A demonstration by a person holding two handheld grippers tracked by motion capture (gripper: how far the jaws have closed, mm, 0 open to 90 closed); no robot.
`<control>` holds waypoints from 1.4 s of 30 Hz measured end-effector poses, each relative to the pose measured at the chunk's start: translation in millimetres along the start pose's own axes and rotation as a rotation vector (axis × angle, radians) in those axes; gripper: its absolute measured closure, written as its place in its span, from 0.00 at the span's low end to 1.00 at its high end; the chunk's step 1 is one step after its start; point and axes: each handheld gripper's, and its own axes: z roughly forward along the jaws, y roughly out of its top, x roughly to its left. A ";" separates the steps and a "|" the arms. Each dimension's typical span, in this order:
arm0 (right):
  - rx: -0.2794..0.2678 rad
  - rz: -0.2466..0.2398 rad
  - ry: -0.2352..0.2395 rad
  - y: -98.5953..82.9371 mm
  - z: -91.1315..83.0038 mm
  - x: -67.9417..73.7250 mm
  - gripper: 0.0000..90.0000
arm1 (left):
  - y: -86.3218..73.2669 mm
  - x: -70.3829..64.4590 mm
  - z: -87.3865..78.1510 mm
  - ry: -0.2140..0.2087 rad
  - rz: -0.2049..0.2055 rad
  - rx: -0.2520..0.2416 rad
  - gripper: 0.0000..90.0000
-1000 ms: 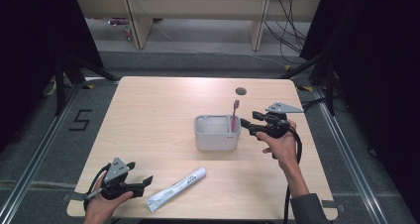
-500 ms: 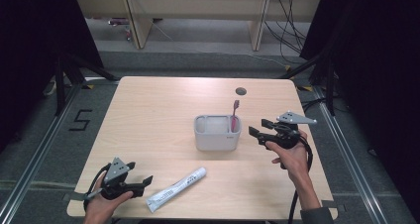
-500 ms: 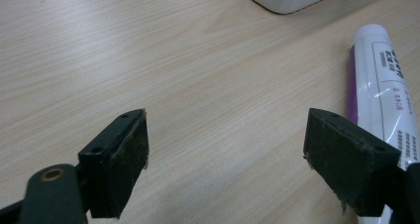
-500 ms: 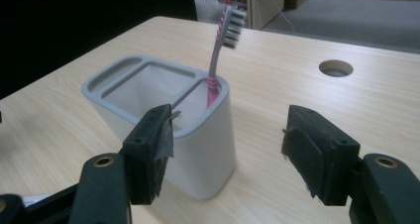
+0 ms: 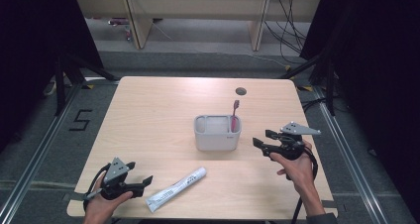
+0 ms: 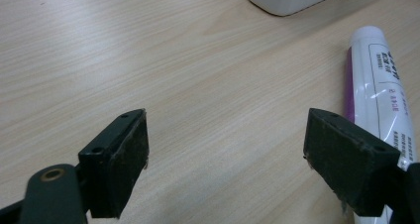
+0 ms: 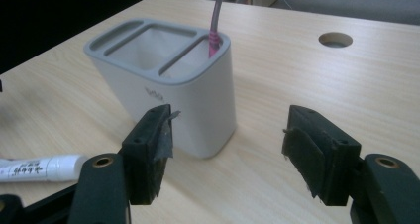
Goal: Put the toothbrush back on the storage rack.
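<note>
Near the bench's front edge, the left gripper (image 5: 141, 183), released and empty, should straddle the toothpaste tube (image 5: 176, 189) squarely before closing.

We count one white plastic holder with a grey rim (image 5: 218, 133), one pink toothbrush (image 5: 234, 114), one white toothpaste tube (image 5: 176, 188), two black handheld grippers (image 5: 143, 182) (image 5: 261, 138), one pale wooden table (image 5: 158, 115).

Toothbrush holder (image 5: 218, 133) sits on the table (image 5: 158, 110), centre of the high view. Toothbrush (image 5: 234, 115) stands in the holder's right-hand slot. Toothpaste tube (image 5: 176, 189) lies on the table lower centre, below and left of the holder, apart from it. Left gripper (image 5: 141, 183) at lower left, just left of the tube. Right gripper (image 5: 262, 139) at centre right, just right of the holder. Cable hole (image 5: 241, 91) in the tabletop above the holder.
</note>
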 end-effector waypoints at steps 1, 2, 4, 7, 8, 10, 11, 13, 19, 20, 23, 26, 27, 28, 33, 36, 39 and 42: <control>0.013 0.013 -0.002 -5.2 -2.6 1.0 0.40 | 0.1 -0.2 0.0 0.000 0.001 0.000 0.19; 0.014 0.012 -0.004 -8.0 -3.7 0.9 0.40 | 0.1 -0.2 0.0 0.000 0.001 0.000 0.19; 0.013 0.012 -0.008 -10.7 -4.4 0.9 0.40 | 0.1 -0.3 0.0 0.000 0.001 0.000 0.19; 0.025 -0.007 -0.020 -20.6 -7.8 -0.6 0.40 | 0.0 -0.4 0.2 -0.003 0.000 0.000 0.19; 0.025 -0.007 -0.020 -20.6 -7.8 -0.6 0.40 | 0.0 -0.4 0.2 -0.003 0.000 0.000 0.19; 0.040 0.010 -0.006 -27.1 -9.2 0.4 0.39 | -0.1 0.1 0.7 -0.008 -0.003 -0.001 0.19; 0.040 0.010 -0.006 -27.1 -9.2 0.4 0.39 | -0.1 0.1 0.7 -0.008 -0.003 -0.001 0.19; 0.034 0.013 -0.008 -31.1 -9.7 0.9 0.39 | -0.1 -0.1 0.5 -0.006 -0.002 -0.001 0.19; 0.046 0.040 0.011 -37.9 -13.8 6.6 0.39 | -0.1 0.0 0.4 -0.007 -0.002 -0.001 0.19; 0.036 0.003 0.002 -39.5 -14.6 5.9 0.39 | 0.0 -0.2 0.6 -0.008 -0.003 -0.002 0.19; 0.043 0.011 0.009 -41.0 -15.9 8.1 0.39 | 0.0 -0.3 0.4 -0.006 -0.002 -0.001 0.19; 0.042 0.029 0.026 -45.6 -16.5 13.0 0.39 | 0.0 -0.1 0.8 -0.010 -0.005 -0.001 0.19; 0.039 -0.005 0.011 -46.3 -17.1 11.8 0.38 | -0.1 -0.3 1.0 -0.010 -0.006 -0.002 0.19; 0.039 -0.005 0.011 -46.3 -17.1 11.8 0.38 | -0.1 -0.3 1.0 -0.010 -0.006 -0.002 0.19; 0.058 0.016 0.024 -53.6 -19.6 16.4 0.36 | 0.0 0.0 0.9 -0.011 -0.008 -0.001 0.19; 0.055 0.020 0.036 -56.6 -19.4 17.1 0.35 | 0.0 0.1 0.9 -0.011 -0.009 0.000 0.19; 0.054 -0.002 0.015 -61.1 -21.0 16.8 0.34 | 0.1 -0.1 0.8 -0.010 -0.010 -0.002 0.19; 0.076 0.003 0.028 -68.0 -22.8 18.0 0.32 | 0.1 0.0 0.7 -0.011 -0.008 0.001 0.19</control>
